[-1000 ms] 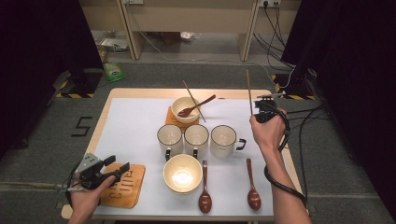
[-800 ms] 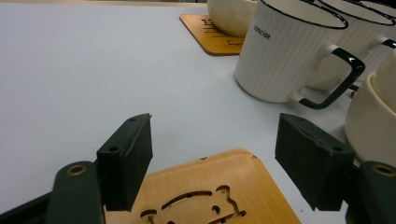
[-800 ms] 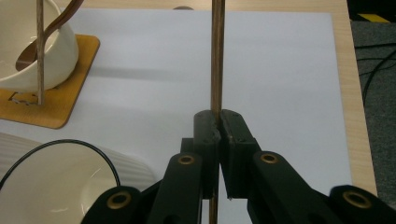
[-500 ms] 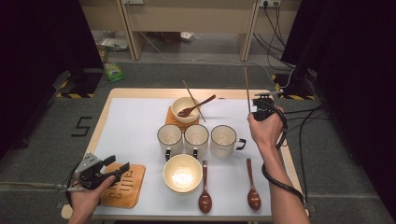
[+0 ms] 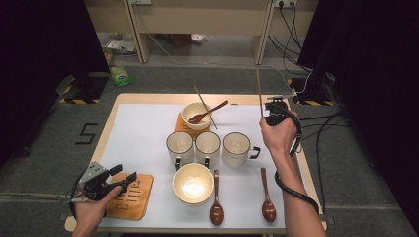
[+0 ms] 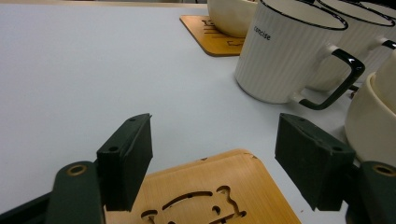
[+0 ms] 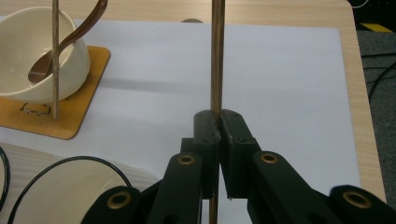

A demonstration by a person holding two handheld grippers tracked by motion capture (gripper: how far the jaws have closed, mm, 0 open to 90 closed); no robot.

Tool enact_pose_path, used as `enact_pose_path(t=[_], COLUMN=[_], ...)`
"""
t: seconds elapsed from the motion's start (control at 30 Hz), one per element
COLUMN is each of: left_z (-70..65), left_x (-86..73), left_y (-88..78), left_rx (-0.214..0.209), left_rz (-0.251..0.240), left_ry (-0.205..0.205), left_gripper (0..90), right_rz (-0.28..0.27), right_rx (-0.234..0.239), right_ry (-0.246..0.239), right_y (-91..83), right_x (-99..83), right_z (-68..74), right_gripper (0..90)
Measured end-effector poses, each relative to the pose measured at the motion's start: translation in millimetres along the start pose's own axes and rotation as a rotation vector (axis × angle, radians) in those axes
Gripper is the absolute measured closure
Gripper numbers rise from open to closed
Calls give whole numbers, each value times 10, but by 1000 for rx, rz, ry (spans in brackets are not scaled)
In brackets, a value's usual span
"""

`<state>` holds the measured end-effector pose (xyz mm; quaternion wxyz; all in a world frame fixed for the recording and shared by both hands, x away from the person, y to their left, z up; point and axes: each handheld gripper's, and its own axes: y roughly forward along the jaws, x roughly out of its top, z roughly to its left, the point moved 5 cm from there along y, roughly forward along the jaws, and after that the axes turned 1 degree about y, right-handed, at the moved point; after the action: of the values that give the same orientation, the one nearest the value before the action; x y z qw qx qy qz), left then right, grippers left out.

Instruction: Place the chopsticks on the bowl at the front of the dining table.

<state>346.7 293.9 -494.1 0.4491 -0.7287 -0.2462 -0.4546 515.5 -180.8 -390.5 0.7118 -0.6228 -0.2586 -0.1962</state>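
My right gripper [image 5: 274, 112] is raised over the back right of the white mat and is shut on a thin wooden chopstick [image 5: 258, 91] that stands nearly upright. In the right gripper view the chopstick [image 7: 217, 56] rises from between the closed jaws of the gripper [image 7: 218, 123]. At the front left, my left gripper [image 5: 126, 174] hovers open over a wooden coaster [image 5: 133, 200]. Its jaws [image 6: 217, 163] stand wide apart with nothing between them, and the coaster [image 6: 215, 186] lies just below.
A cream bowl [image 5: 196, 116] on a second coaster at the back holds a wooden spoon [image 5: 210, 112] and another chopstick [image 5: 203, 106]. Three white mugs [image 5: 208, 145] stand in a row mid-table. In front lie a second bowl [image 5: 193, 182] and two wooden spoons [image 5: 216, 200].
My right gripper has drifted slightly to the left with the chopstick still in it. The left gripper has stayed where it was.
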Motion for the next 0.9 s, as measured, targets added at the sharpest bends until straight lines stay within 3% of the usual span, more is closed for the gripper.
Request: enact_pose_path(t=[0.9], left_z=[0], left_x=[-2], left_y=[3], left_rx=[-1], left_rz=[1], left_ry=[1], left_gripper=[267], right_rz=[-16], right_rx=[11], right_ry=[0], right_y=[50], right_x=[63], right_z=[47], right_gripper=[855])
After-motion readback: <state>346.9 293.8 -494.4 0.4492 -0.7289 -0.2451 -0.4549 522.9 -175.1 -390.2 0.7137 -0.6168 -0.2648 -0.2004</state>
